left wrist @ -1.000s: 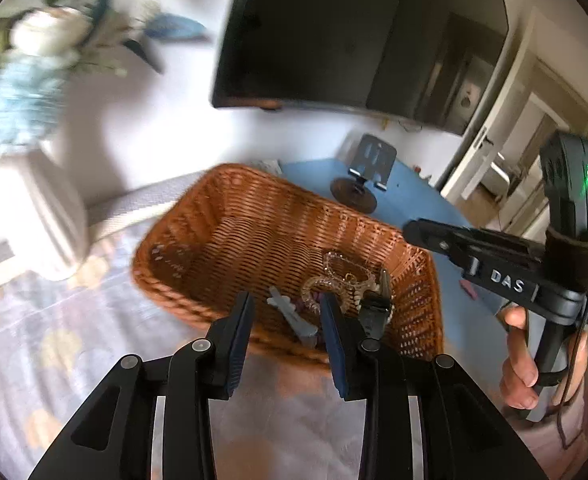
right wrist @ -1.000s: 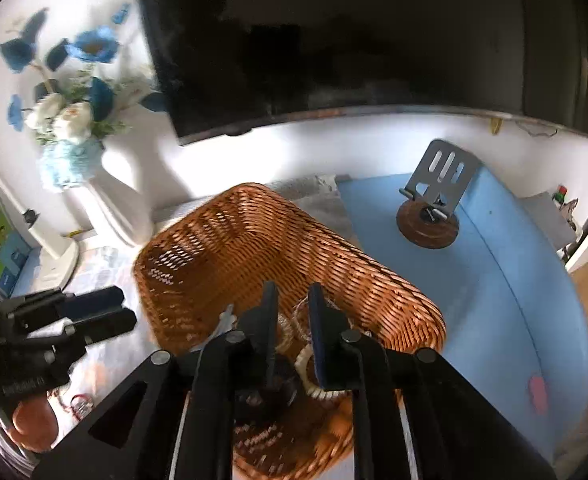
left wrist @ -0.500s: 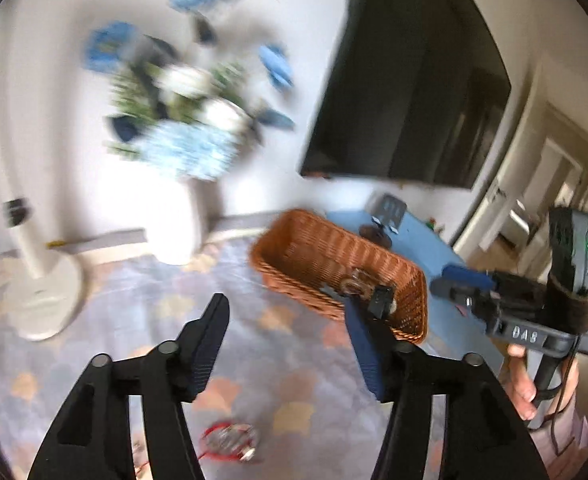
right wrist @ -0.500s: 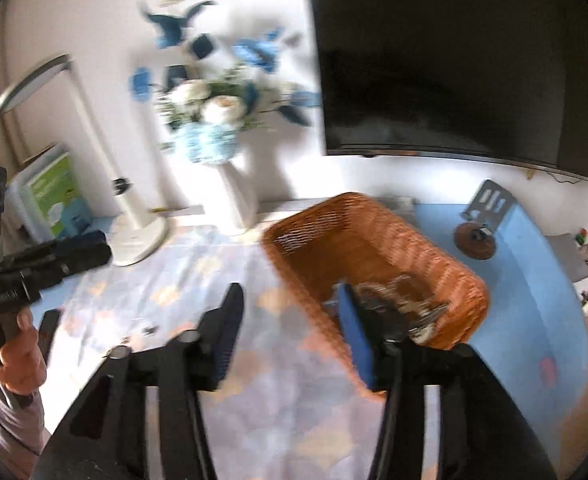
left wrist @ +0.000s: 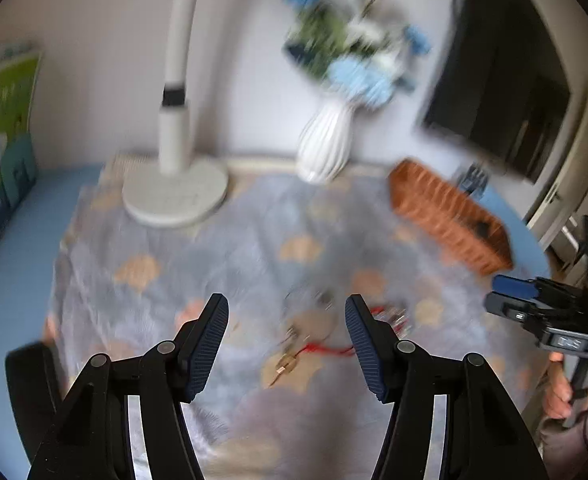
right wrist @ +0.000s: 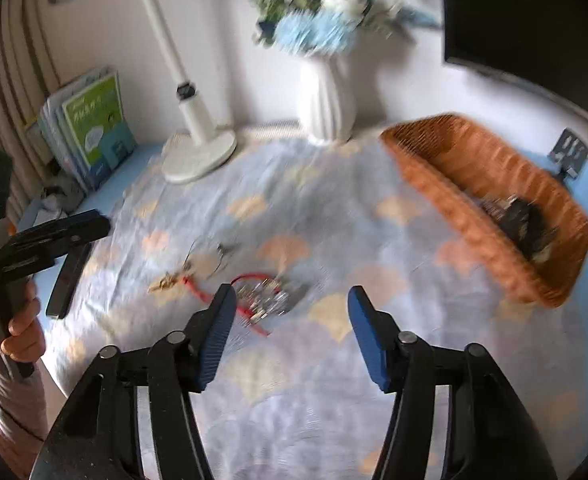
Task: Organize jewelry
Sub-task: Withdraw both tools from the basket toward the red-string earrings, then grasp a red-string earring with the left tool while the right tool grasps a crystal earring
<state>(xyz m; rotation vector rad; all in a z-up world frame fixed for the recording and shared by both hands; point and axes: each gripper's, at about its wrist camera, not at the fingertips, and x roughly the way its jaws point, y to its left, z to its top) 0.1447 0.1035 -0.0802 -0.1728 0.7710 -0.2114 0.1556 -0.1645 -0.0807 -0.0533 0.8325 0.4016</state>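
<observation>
Loose jewelry lies on the flowered cloth: a silvery piece on a red cord, a small gold piece and a thin chain. My right gripper hovers over the cloth. Its jaws are closing with nothing pressed between the pads, and the silvery piece lies just beyond its left finger. My left gripper stands open above the red cord and the gold piece, touching neither. The wicker basket at the right holds dark and metallic jewelry.
A white lamp base and a white vase of blue flowers stand at the back. Books lean at the far left, with a black flat device near them. A dark screen hangs behind the basket, beside a metal stand.
Both grippers have swung left from over the basket to over the cloth. Both went from nearly shut to open. The pieces they held over the basket now lie inside it.
</observation>
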